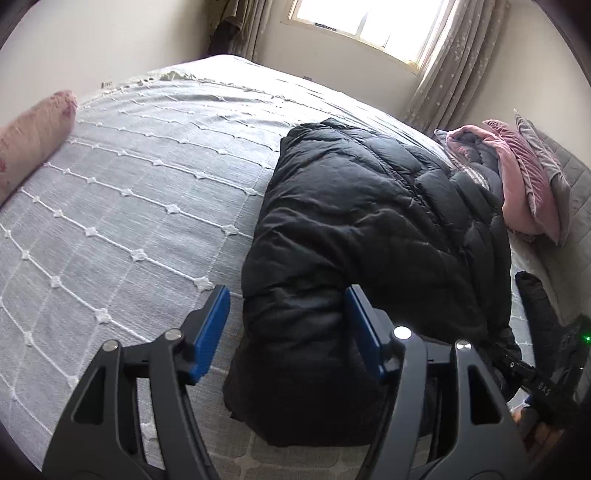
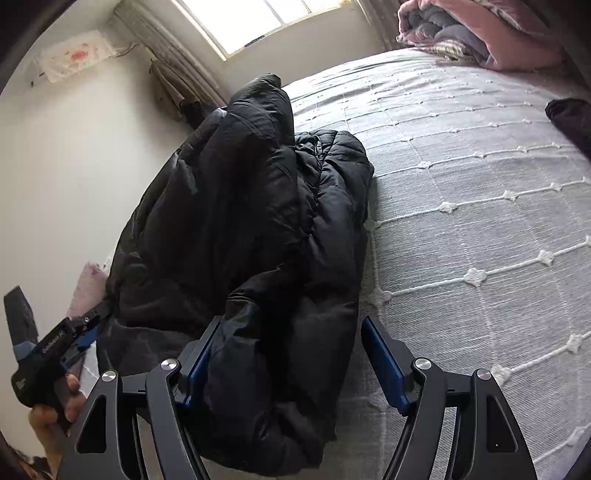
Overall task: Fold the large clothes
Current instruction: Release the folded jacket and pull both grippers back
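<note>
- A black puffer jacket (image 1: pixel 369 236) is seen lying in a bulky folded heap on a grey bedspread (image 1: pixel 129 192), towards the near edge of the bed.
- The left gripper (image 1: pixel 288 328) is held over the near end of the jacket with its jaws standing wide; the jacket's edge lies in the gap, and it is not pressed by either blue pad (the left pad is over bare bedspread).
- The right gripper (image 2: pixel 291 358) is likewise seen with its jaws wide apart; part of the jacket (image 2: pixel 258 229) bulges up between them and lies against the left pad, while the right pad stands clear of it over the bedspread (image 2: pixel 480 221).
- In the right wrist view, the other gripper is seen at the lower left, held by a hand (image 2: pixel 55 406), just beside the jacket's far side.
- A pile of pink and grey bedding (image 1: pixel 517 184) is stacked at the far right of the bed, well apart from the grippers.
- A pink bolster (image 1: pixel 33 144) lies at the left edge of the bed.
- A bright window (image 1: pixel 369 22) with curtains (image 1: pixel 443 74) is seen behind the bed.
</note>
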A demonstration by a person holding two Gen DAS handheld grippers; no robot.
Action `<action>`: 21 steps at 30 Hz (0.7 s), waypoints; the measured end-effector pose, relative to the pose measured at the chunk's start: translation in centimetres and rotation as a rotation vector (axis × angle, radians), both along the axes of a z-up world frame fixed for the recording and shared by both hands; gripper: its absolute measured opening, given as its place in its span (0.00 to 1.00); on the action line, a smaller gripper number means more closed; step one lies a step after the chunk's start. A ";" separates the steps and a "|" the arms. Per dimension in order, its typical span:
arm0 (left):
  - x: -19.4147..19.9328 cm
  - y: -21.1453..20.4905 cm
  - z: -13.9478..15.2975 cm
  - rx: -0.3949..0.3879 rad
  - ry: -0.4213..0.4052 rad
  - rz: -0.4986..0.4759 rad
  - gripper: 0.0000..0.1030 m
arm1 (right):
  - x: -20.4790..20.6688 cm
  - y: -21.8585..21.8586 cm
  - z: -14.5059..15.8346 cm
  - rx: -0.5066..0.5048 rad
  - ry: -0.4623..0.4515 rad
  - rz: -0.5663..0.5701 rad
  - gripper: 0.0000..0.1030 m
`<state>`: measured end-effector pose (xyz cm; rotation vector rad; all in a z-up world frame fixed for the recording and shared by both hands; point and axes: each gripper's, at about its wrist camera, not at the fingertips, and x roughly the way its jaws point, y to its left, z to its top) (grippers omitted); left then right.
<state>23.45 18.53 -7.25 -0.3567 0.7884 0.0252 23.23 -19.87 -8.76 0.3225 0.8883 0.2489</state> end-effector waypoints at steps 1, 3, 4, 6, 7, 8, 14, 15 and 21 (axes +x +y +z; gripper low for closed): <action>-0.5 -0.3 0.3 0.018 -0.006 0.002 0.63 | 0.0 0.7 0.5 -0.034 -0.009 -0.003 0.72; -1.4 -0.7 0.9 0.045 -0.023 0.006 0.64 | -0.8 1.5 1.2 -0.100 -0.025 -0.009 0.72; -1.7 -0.8 1.1 0.056 -0.028 0.009 0.64 | -1.3 1.7 1.5 -0.122 -0.031 -0.012 0.72; -2.0 -1.2 1.3 0.070 -0.027 0.009 0.64 | -3.0 2.5 2.5 -0.177 -0.067 -0.031 0.72; -2.2 -1.2 1.3 0.068 -0.024 0.010 0.64 | -3.4 2.7 3.1 -0.200 -0.085 -0.041 0.72; -2.2 -1.2 1.5 0.063 -0.024 0.010 0.64 | -3.5 2.9 3.7 -0.215 -0.098 -0.047 0.71; -2.7 -1.7 2.0 0.062 -0.036 0.005 0.64 | -6.5 4.8 6.4 -0.297 -0.249 0.013 0.27; -2.7 -1.7 2.0 0.063 -0.033 0.007 0.64 | -6.6 5.6 6.3 -0.299 -0.254 0.045 0.26; -3.4 -1.2 2.0 -0.001 0.005 0.027 0.64 | -5.1 8.2 2.5 -0.423 -0.140 0.080 0.26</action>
